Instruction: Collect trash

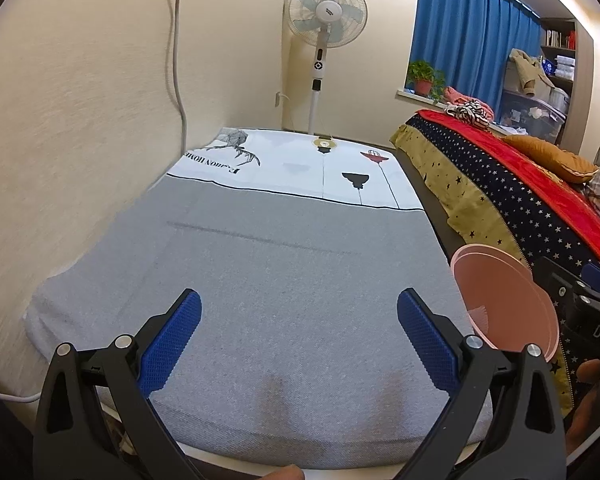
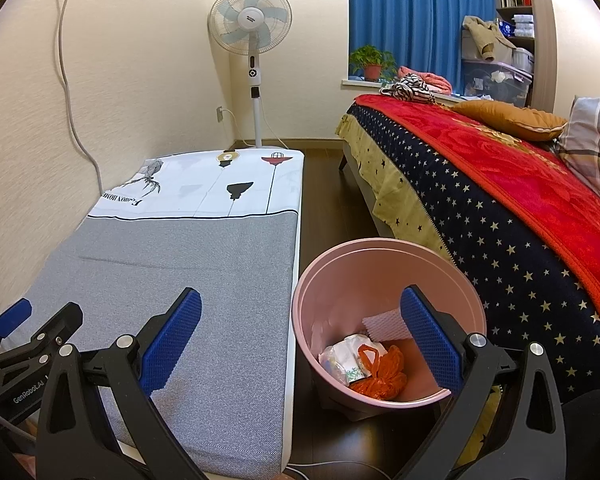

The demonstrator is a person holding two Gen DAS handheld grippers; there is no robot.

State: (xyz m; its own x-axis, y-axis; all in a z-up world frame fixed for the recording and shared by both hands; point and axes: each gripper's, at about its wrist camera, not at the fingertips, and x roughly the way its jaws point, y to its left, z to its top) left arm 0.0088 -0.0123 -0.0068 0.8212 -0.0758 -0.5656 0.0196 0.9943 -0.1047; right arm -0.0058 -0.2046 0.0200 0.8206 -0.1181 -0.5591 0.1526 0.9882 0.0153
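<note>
1. Hovering over the grey mattress [image 1: 284, 300], the left gripper [image 1: 299, 312] is seen spread wide, nothing between its blue pads [image 1: 170, 340].
2. The right gripper [image 2: 300, 312] is likewise held wide and empty, near the mattress's right edge.
3. A pink trash bin [image 2: 340, 276] is noted on the dark floor between mattress and bed [image 2: 500, 208].
4. An orange bag [image 2: 380, 376], white wrappers [image 2: 346, 356] and foam sheet [image 2: 382, 326] are recorded inside it.

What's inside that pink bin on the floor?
The pink bin holds an orange plastic bag, a crumpled white wrapper and white foam netting. Anything beneath them is hidden.
</note>
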